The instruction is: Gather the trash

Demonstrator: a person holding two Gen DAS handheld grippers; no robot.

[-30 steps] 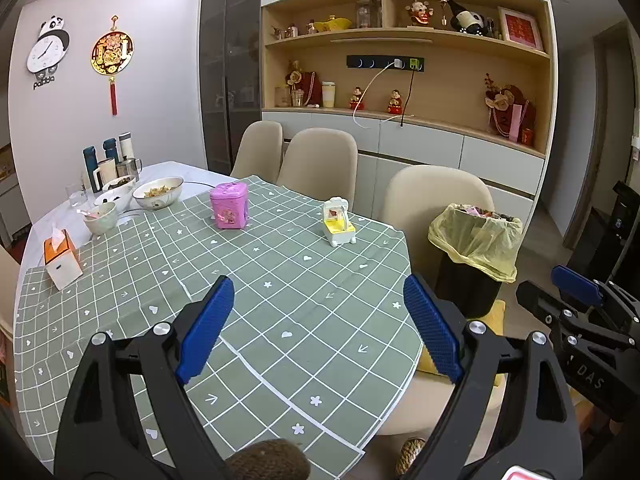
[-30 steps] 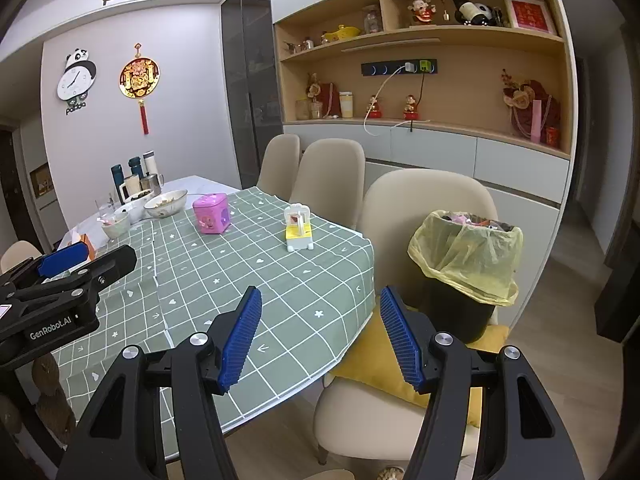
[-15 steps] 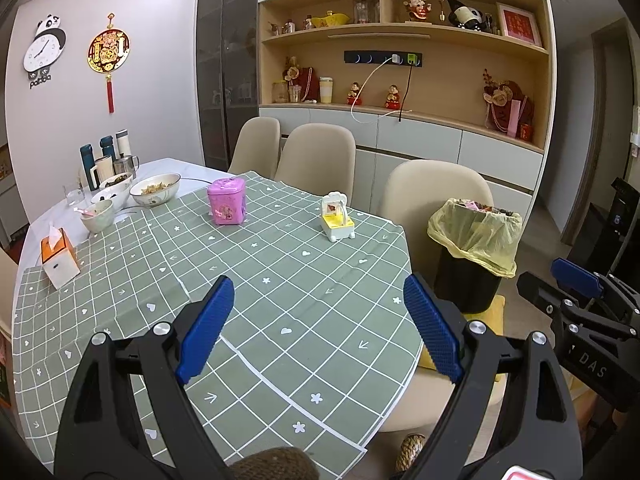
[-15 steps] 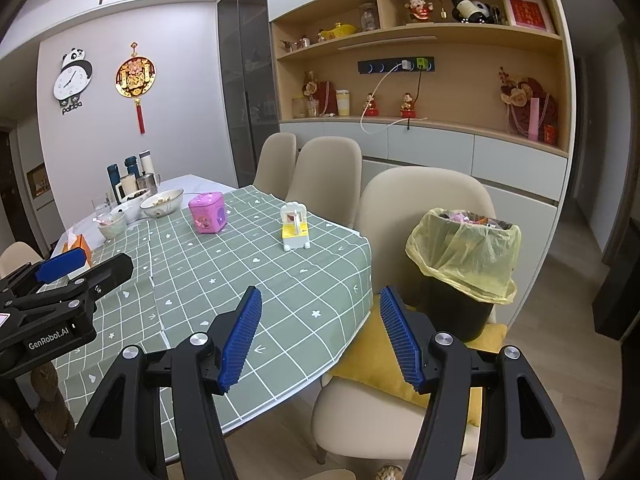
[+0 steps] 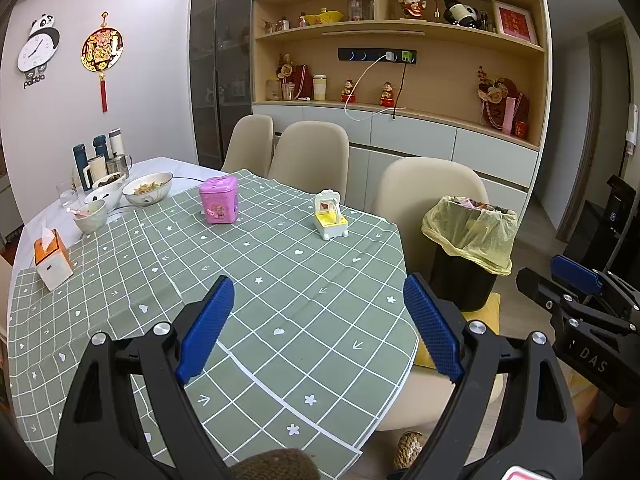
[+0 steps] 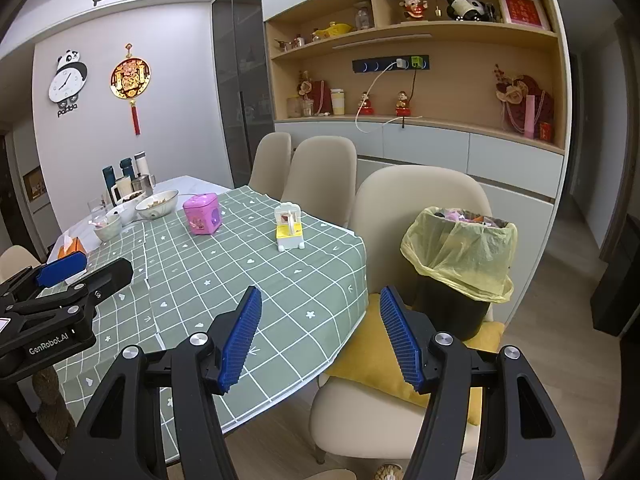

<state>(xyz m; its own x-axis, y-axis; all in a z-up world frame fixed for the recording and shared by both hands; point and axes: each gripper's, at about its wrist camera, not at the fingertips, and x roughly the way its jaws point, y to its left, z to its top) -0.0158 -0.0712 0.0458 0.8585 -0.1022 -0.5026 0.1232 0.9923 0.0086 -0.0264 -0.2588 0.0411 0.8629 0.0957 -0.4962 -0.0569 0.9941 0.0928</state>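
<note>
Both tongs spread and empty: left gripper (image 5: 316, 330) over the near table edge, right gripper (image 6: 320, 340) just off that edge above a yellow cushion (image 6: 372, 364). Ahead and to the right of both, nearer the right one, a lined trash bin (image 6: 460, 248), upright on the chair, apparently full of scraps. Readable: "GenRobot.AI", "DAS", and "panda" under the clock (image 6: 68, 76).

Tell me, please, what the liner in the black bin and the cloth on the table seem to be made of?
The liner looks like thin, translucent yellow plastic film: it crinkles, shines faintly and folds loosely over the rim of the black bin. The green checked tablecloth looks like matte fabric or soft vinyl; it drapes over the edge and shows fold creases, so I cannot say which.
</note>
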